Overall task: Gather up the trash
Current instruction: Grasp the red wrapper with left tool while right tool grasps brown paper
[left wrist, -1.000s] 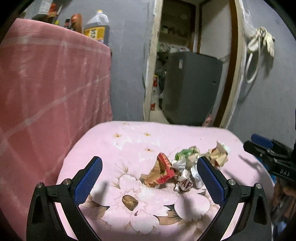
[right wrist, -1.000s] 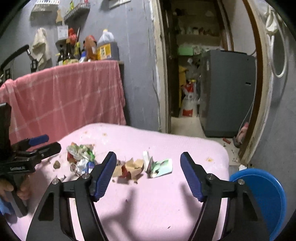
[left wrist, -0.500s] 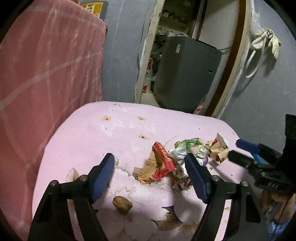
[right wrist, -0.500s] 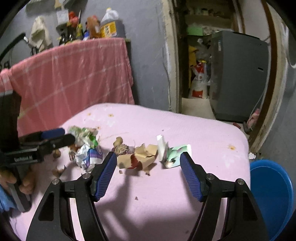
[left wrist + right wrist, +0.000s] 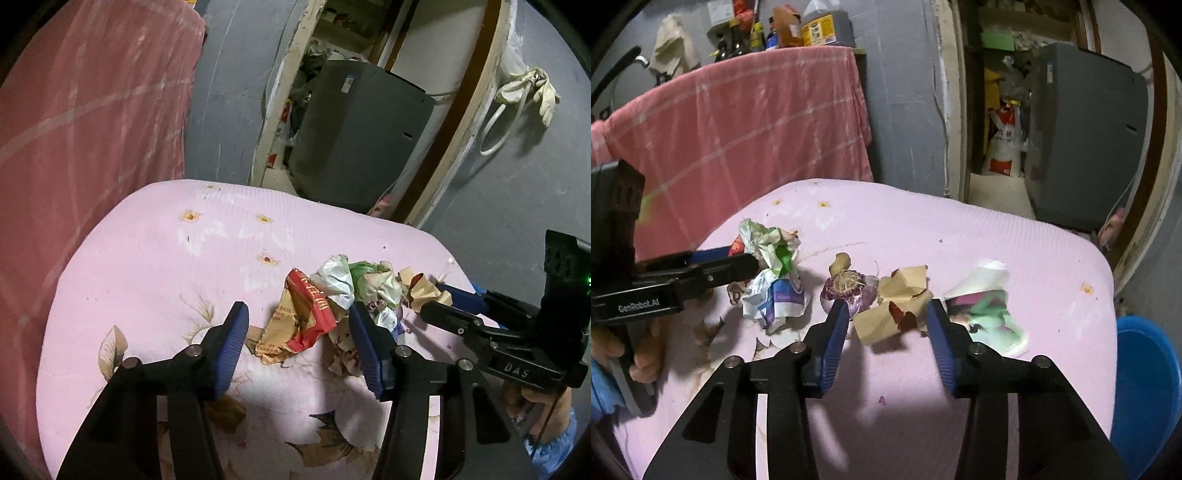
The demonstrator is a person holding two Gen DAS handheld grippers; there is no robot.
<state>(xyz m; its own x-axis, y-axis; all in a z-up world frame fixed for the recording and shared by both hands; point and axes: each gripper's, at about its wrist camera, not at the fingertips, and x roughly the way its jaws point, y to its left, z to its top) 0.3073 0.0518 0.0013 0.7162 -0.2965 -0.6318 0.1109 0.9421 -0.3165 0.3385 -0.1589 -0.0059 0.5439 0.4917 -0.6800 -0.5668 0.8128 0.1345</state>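
Trash lies in a pile on the pink flowered tablecloth [image 5: 155, 266]. In the left wrist view my left gripper [image 5: 296, 306] straddles a crumpled red and tan wrapper [image 5: 306, 321]. Its jaws are closing, with small gaps still at both pads. White and green wrappers [image 5: 351, 280] lie just behind. In the right wrist view my right gripper [image 5: 888, 302] brackets a tan paper scrap [image 5: 894, 314], jaws closing, pads close beside it but not clearly pressing. A purple onion piece [image 5: 849, 288] sits by its left finger. A green and white wrapper [image 5: 986, 314] lies to the right.
A blue bin [image 5: 1145, 387] stands below the table's right edge. A red checked towel [image 5: 738, 129] hangs behind the table, with bottles above it. A grey appliance [image 5: 1082, 129] fills the doorway. A brown scrap [image 5: 225, 410] lies under my left gripper.
Both grippers have tipped downward and come closer to the trash. Both pairs of jaws have narrowed, the left around the red wrapper, the right around the tan scrap.
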